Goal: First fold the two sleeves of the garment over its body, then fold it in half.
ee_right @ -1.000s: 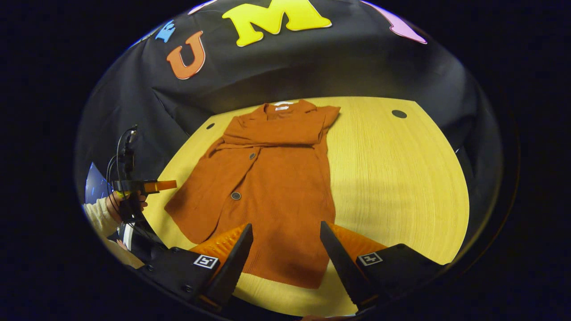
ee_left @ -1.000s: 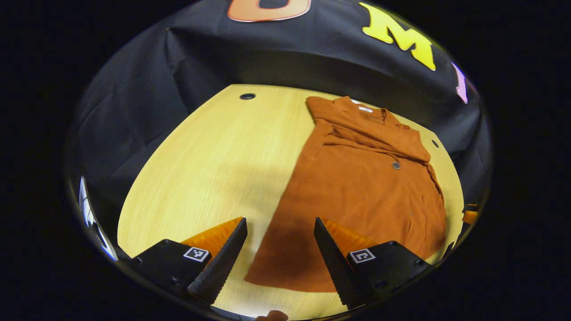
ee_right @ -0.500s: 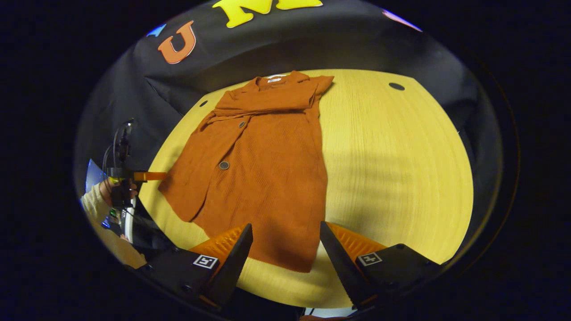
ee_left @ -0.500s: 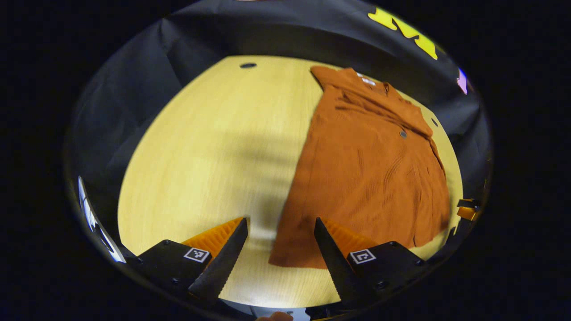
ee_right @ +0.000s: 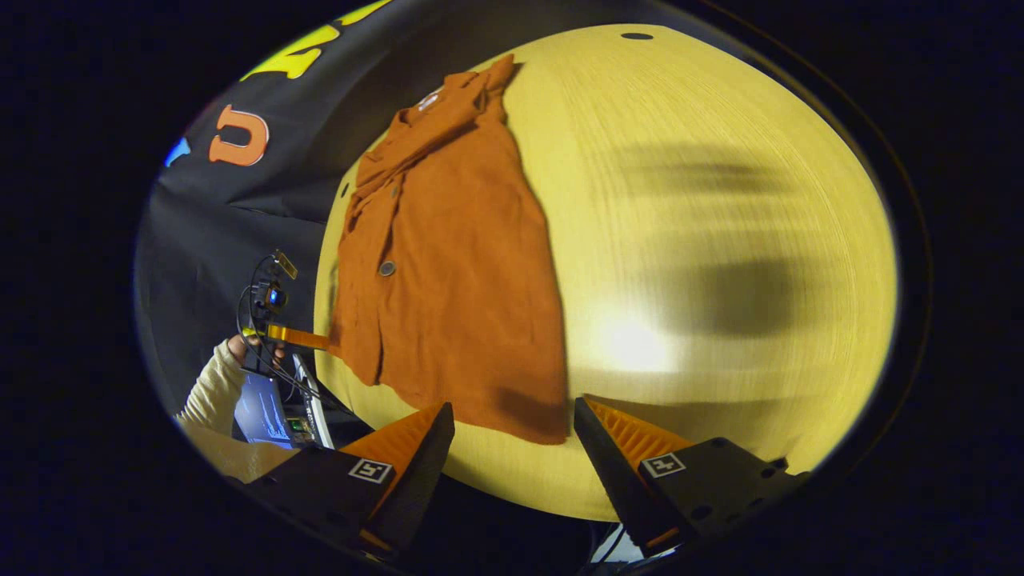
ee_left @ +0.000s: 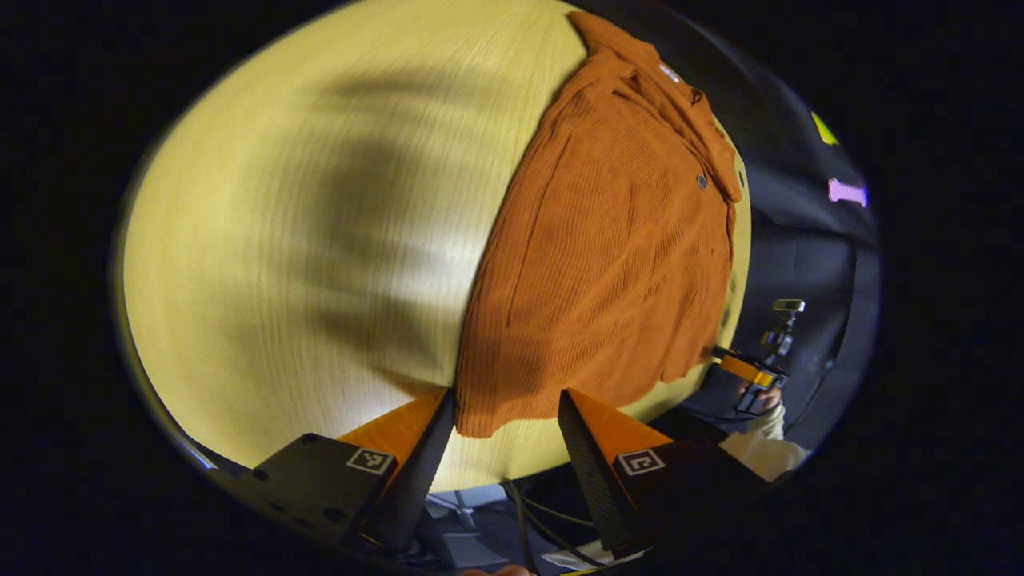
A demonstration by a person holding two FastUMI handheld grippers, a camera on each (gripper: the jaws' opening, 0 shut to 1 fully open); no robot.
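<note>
A rust-orange shirt [ee_left: 608, 240] of finely ribbed, corduroy-like cloth lies flat on a pale yellow wooden table [ee_left: 320, 240] with a fine straight grain. The shirt is long and roughly rectangular, with both sleeves folded in across the chest near the collar, and small dark round buttons [ee_right: 387, 268] run down its front. The collar end points to the far side of the table, toward the black cloth wall [ee_right: 232, 216]; the hem lies at the near edge.

In the left gripper view, the left gripper [ee_left: 504, 448] hangs just above the near edge of the table, its two wedge-shaped fingers spread wide apart with nothing between them. One hem corner of the shirt sits just ahead of the gap between the fingers. Their inner faces are finely toothed.

In the right gripper view, the right gripper [ee_right: 512, 452] is likewise spread open and empty, at the near table edge with the other hem corner just ahead of its gap. The table's rounded edge curves below it.

Soft blurred shadows fall across the bare wood beside the shirt. A small dark round hole [ee_right: 637, 36] sits in the table near its far edge.

Each view also catches the other gripper farther off at the table's side, held by a hand [ee_right: 240, 348] in a cream knitted sleeve [ee_right: 210, 392].
</note>
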